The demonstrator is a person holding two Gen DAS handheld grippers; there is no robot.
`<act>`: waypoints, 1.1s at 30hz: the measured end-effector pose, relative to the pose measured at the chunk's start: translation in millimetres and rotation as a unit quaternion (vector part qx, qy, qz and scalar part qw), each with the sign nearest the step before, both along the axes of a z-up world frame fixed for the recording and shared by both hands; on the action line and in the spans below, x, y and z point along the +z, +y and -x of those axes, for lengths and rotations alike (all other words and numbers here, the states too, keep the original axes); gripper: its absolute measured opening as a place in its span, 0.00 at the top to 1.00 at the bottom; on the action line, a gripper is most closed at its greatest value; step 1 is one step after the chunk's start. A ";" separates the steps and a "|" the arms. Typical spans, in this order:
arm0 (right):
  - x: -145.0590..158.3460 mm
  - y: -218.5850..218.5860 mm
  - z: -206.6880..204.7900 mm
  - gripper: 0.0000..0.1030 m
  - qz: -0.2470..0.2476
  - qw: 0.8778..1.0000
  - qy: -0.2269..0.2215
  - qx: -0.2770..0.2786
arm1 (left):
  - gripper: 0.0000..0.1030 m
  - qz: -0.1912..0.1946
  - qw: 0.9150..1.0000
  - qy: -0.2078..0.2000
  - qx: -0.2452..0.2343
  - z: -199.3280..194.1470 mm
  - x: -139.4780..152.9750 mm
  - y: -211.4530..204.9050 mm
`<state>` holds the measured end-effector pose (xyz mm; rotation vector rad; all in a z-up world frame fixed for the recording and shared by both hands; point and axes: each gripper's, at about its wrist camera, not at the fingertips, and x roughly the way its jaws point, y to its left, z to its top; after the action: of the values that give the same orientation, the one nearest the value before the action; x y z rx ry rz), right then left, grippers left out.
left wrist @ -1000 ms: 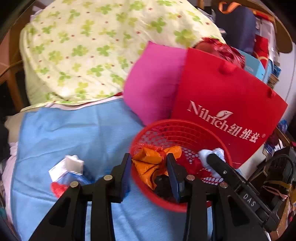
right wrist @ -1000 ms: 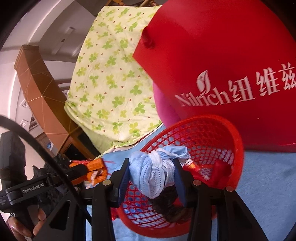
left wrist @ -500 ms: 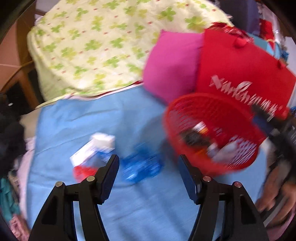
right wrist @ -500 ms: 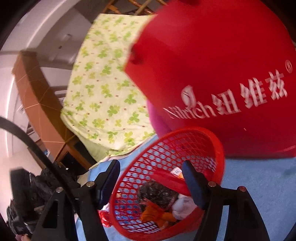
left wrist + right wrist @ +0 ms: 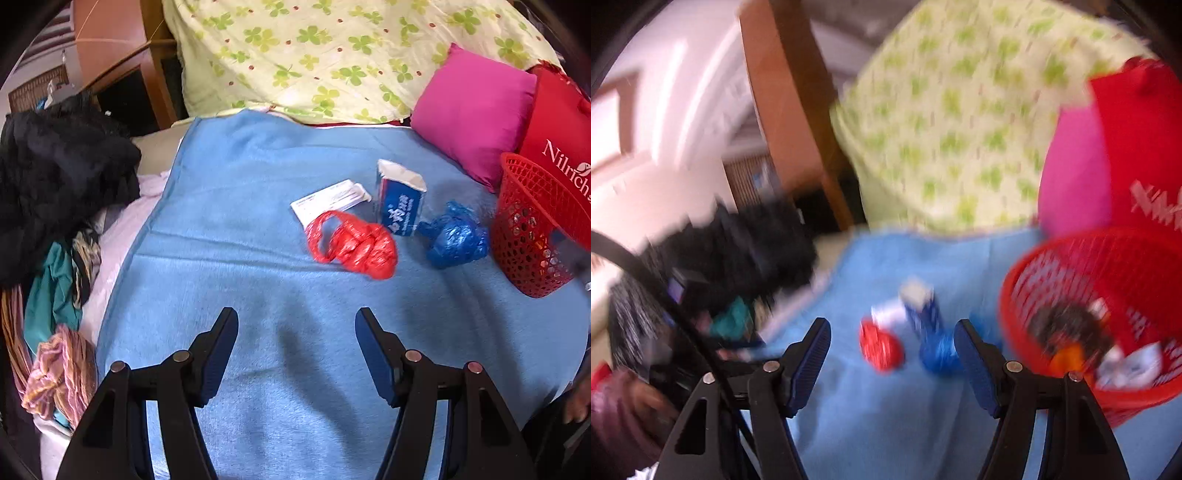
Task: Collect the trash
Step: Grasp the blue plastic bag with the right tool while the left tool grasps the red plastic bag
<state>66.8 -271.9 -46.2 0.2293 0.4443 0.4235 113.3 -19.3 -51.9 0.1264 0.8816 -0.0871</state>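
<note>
Left gripper [image 5: 295, 332] hangs over bare blue blanket [image 5: 229, 229], jaws spread about halfway, nothing between them. Right gripper [image 5: 892, 343] likewise half open and empty; its view is smeared with motion blur. Both pairs of jaws have just been opening.

Trash on the blanket, ahead of the left gripper and well apart from it:
- crumpled red plastic bag [image 5: 352, 245], nearest
- white flat packet [image 5: 330, 201] just behind the red bag, touching it
- blue-and-white tissue pack [image 5: 400, 201], standing tilted, beside the packet
- crumpled blue plastic bag [image 5: 456, 238] to the right, just beside the basket

Red mesh basket [image 5: 532, 229] sits at the blanket's right edge, against a red tote bag [image 5: 554, 122] with white lettering. In the right wrist view the basket [image 5: 1067, 258] holds dark, orange and white scraps, too blurred to name.

Pink cushion [image 5: 472, 122] leans behind the tissue pack. Clover-print quilt [image 5: 332, 55] at back. Dark clothing heap [image 5: 59, 162] at left.
</note>
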 end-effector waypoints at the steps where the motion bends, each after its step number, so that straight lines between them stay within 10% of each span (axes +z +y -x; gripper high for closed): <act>1: -10.4 15.4 -12.6 0.29 0.025 0.999 0.031 0.001 | 0.35 0.003 1.000 0.002 0.001 -1.4 -3.4 4.0; 23: -84.8 61.4 -137.2 0.30 0.230 0.958 0.136 -0.103 | 0.35 0.036 0.998 0.042 -0.005 -64.2 -23.0 -0.8; 33: -87.5 54.6 -149.8 0.43 0.203 0.957 0.189 -0.081 | 0.35 0.074 0.994 0.080 -0.006 -117.0 -38.2 -33.9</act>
<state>216.6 -217.2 -133.8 -0.0570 0.8692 0.1176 230.3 -53.2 -90.1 -0.0146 1.0304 -0.1743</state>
